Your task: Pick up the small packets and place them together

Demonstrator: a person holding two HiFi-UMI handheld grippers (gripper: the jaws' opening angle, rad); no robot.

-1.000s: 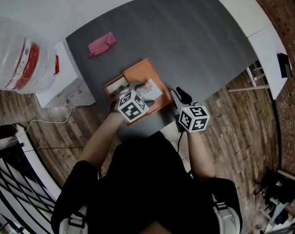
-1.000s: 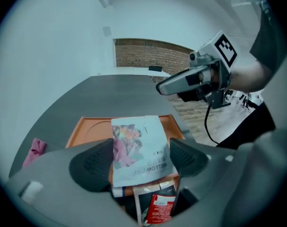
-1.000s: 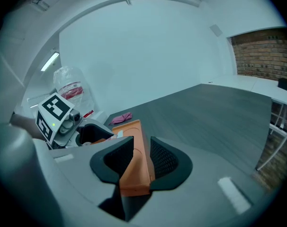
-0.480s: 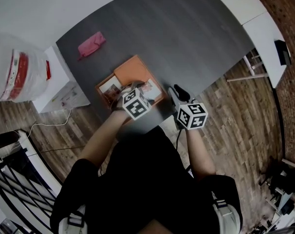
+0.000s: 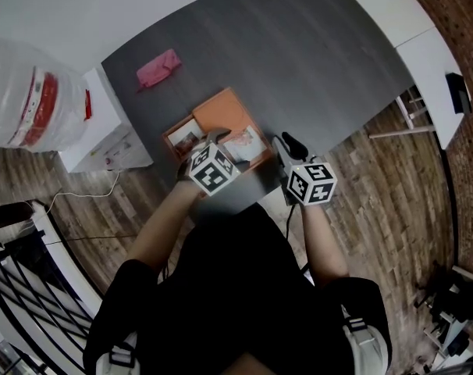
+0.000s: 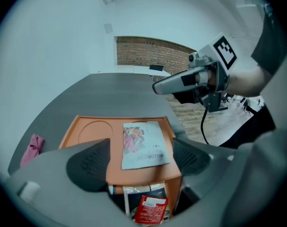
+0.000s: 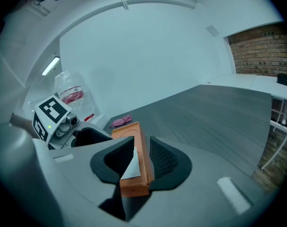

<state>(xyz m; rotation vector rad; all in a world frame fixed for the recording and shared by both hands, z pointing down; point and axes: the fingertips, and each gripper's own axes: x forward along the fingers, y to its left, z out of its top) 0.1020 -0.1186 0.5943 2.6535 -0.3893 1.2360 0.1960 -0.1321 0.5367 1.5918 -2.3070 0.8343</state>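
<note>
An orange box [image 5: 230,114] sits on the dark grey table [image 5: 299,61]. A pale printed packet [image 6: 144,145] lies flat on its lid. In the box's open near end lie more small packets, a red one [image 6: 150,209] on top. My left gripper [image 6: 139,157] hangs over the box; its jaws have just been opening and stand wide. The pale packet lies between and beneath the pads, and neither pad touches it. My right gripper [image 5: 286,143] hovers off the box's right corner, open. The box [image 7: 135,171] and the packet's corner [image 7: 130,167] show through its gap.
A pink packet-like thing [image 5: 158,69] lies at the table's far left. A clear plastic bag with red print [image 5: 33,92] rests on a low white unit [image 5: 115,143] left of the table. A white desk [image 5: 424,45] stands at the right. The floor is wooden.
The head view has swayed a little. Both grippers keep about the same places by the orange box, and the pale packet stays on the lid.
</note>
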